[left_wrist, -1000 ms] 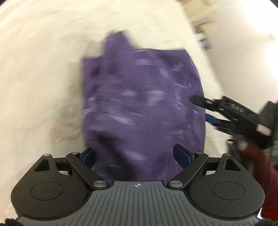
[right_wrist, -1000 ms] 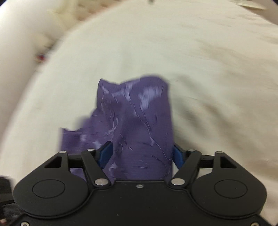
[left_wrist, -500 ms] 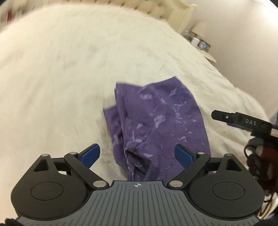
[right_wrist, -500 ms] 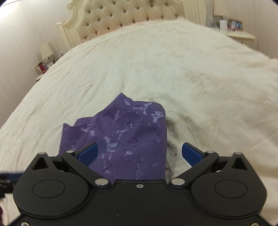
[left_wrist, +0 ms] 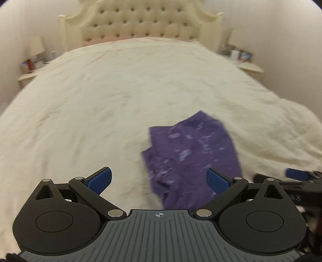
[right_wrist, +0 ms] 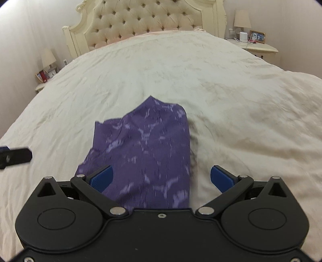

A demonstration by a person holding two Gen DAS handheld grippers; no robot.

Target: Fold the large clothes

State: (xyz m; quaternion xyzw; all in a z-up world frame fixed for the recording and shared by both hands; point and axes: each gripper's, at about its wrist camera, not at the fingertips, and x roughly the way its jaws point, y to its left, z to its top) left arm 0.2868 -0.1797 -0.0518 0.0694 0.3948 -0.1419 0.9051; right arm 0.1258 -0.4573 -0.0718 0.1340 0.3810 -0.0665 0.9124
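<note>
Cream quilted bedspread (right_wrist: 221,84) fills the bed before a tufted cream headboard (right_wrist: 145,18). Folded purple marbled garment (right_wrist: 145,149) lies on it near me. My left gripper (left_wrist: 159,180) and right gripper (right_wrist: 162,179) hover, fingers apart, empty.

Soft, even indoor light here, warm and fairly dim, no glare and no clear source. The left wrist view is smeared: the purple garment (left_wrist: 193,159) is streaked, the tufted headboard (left_wrist: 140,22) hazy, the bedspread (left_wrist: 100,104) washed of texture. The right wrist view is crisper; the headboard's buttons read cleanly, though the garment's near end blurs. Only a faint shadow hugs the garment's right edge. Fisheye bending bows the bed into a dome, and the corners go black.
</note>
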